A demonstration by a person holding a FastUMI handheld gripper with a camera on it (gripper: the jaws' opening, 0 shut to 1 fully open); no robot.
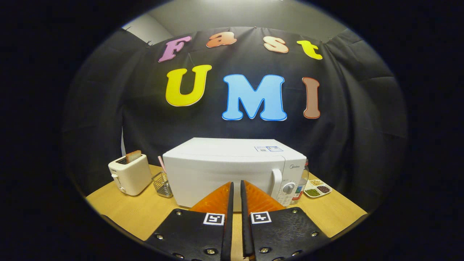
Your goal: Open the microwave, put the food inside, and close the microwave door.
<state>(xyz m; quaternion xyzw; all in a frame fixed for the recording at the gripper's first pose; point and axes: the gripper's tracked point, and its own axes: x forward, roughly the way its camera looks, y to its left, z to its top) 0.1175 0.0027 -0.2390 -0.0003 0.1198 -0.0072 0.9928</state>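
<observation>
Toaster (130, 174) with toast, wire basket (162, 184), bottle (301, 183), divided dish (317, 188) on wooden table (130, 214)

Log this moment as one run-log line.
stage: start | tongs: shut, holding nothing, aimed at microwave | microwave door: closed | handle: ahead, slightly right of tongs | toaster: left of microwave

We see even, fairly bright light from above, brightest on the white microwave's (232, 156) top, with soft shadow under its front. Fisheye bending curves the wooden table (141, 214) toward 4 and 8 o'clock; focus stays sharp centrally, dimmer outward.
</observation>
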